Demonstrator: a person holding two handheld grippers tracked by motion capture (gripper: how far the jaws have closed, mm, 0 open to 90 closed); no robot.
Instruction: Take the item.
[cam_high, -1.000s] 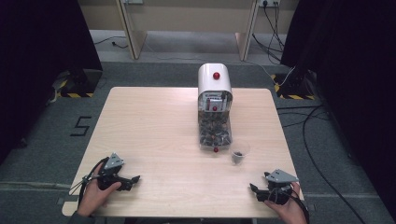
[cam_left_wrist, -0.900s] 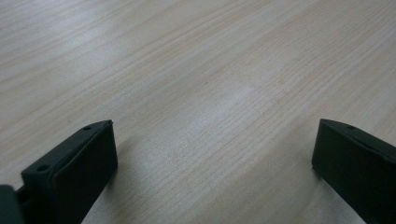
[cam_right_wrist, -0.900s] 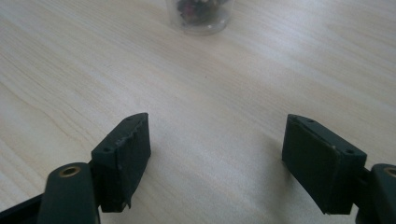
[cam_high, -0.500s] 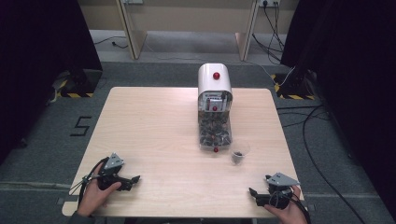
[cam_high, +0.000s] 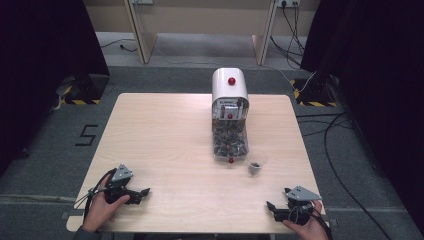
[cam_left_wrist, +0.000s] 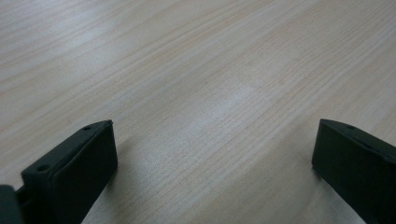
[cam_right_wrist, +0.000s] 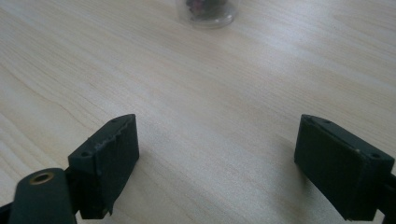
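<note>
Since a second ago: both hands sit where they were near my edge of the table (cam_high: 165, 135); on my right gripper (cam_high: 272, 209) the jaws have just been opening, with nothing between them.
Right gripper now: jaws stand wide apart, low over bare wood at the near right corner, holding nothing; in the right gripper view (cam_right_wrist: 217, 154) I see only table grain between the two black pads.
Left gripper now: my left gripper (cam_high: 143, 192) rests at the near left of the table, jaws spread wide and empty; the left gripper view (cam_left_wrist: 215, 158) shows plain wood between them.
Small cup: the clear cup (cam_high: 256, 165) with dark bits inside stands upright on the table, ahead of my right gripper and well apart from it; its base shows at the top edge of the right gripper view (cam_right_wrist: 205, 11).
Dispenser: the white dispenser (cam_high: 229, 92) with a red knob stands mid-table, its clear front full of dark pieces; the cup is just beside its lower right end.
Contact: neither gripper touches the cup or the dispenser.
</note>
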